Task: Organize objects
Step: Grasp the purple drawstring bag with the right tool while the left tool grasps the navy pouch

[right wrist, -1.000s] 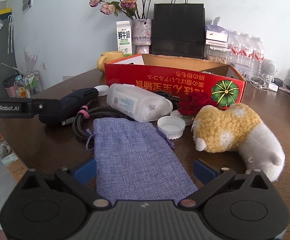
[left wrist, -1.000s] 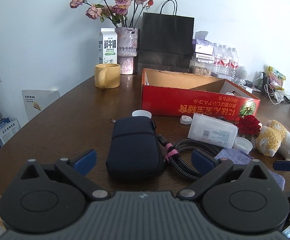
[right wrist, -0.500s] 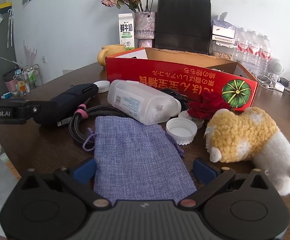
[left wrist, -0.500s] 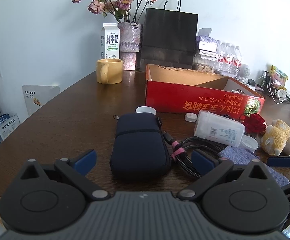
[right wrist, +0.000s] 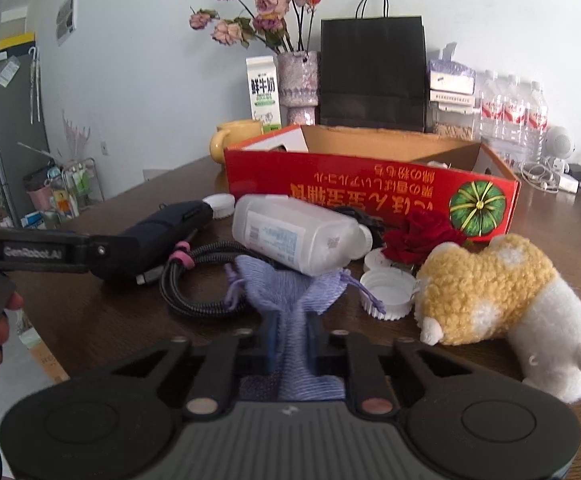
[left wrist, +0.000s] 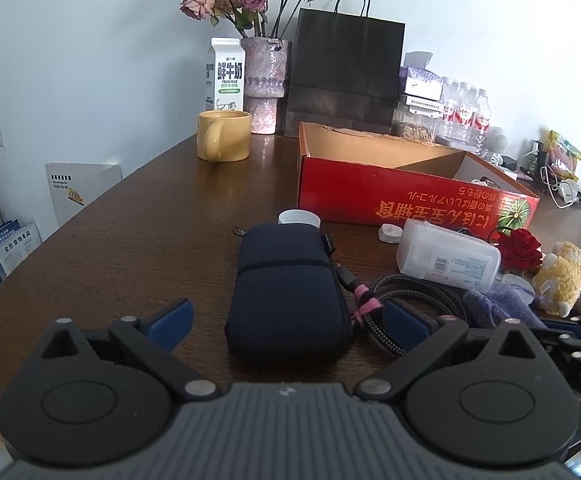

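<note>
The right gripper (right wrist: 292, 338) has just been closing, and its blue-padded fingers (right wrist: 269, 340) now pinch the near end of the lavender woven drawstring pouch (right wrist: 290, 292) — the cloth bunches up between the pads while the pouch's far end lies on the dark brown wooden table (right wrist: 110, 312), tucked against the clear plastic bottle with a printed label (right wrist: 298, 236) that lies on its side. Just right of the pouch sit a white ribbed screw cap (right wrist: 386, 294), a red fabric rose (right wrist: 422, 236) and a yellow-and-white plush toy (right wrist: 502, 300) lying on its side toward the table's right part. Left of the pouch is a coiled black braided cable with a pink tie (right wrist: 194, 276).

The left gripper (left wrist: 288, 320) stands with its blue-tipped fingers (left wrist: 170, 318) spread wide, one on each side of the near end of a navy soft zip case (left wrist: 286, 292), not touching it. The case lies lengthwise near the middle of the table, with a small white lid (left wrist: 299, 218) at its far end.

Behind all these stands the open red cardboard box with a pumpkin picture (left wrist: 410, 196). Toward the table's far edge are a yellow ceramic mug (left wrist: 223, 135), a white milk carton (left wrist: 226, 76), a speckled pink vase of dried roses (left wrist: 264, 84) and a black paper bag with handles (left wrist: 346, 76).
</note>
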`<action>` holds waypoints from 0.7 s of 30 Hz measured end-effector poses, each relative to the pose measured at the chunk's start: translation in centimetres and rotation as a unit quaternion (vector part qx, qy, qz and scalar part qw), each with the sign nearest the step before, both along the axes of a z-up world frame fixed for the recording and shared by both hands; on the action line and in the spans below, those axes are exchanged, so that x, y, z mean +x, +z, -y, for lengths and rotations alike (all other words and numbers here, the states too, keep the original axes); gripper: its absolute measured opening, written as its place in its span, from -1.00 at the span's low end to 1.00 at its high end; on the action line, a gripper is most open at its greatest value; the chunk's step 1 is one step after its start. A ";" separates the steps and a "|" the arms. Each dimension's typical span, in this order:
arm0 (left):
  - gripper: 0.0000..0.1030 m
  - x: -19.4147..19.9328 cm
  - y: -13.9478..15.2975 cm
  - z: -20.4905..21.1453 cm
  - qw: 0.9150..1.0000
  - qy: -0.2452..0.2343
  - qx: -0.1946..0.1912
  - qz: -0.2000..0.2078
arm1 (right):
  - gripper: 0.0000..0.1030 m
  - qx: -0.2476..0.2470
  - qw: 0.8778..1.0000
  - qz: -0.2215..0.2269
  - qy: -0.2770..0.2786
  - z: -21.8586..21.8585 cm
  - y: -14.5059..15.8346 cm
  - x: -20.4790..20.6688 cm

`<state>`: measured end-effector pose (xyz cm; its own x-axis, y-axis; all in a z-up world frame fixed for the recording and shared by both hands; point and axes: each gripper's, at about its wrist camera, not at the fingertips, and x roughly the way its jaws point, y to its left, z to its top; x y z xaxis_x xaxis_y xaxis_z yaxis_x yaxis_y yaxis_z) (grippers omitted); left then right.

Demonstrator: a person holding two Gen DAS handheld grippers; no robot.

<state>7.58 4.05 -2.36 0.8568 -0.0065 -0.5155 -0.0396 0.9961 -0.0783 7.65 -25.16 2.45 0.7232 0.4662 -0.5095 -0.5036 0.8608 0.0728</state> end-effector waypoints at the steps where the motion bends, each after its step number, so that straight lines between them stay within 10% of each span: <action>1: 1.00 0.2 0.0 0.0 1.000 0.000 0.000 -0.001 | -0.80 0.001 1.000 0.003 0.000 0.1 0.2 -0.1; 21: 1.00 5.0 -1.0 -0.1 0.998 0.043 0.009 -0.052 | -0.83 0.023 0.998 0.056 0.000 1.4 2.3 -0.6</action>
<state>12.62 4.18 -3.34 0.7957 0.0739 -0.6011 -0.1315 0.9899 -0.0524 7.04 -26.60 4.80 0.7744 0.4868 -0.4040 -0.5105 0.8581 0.0555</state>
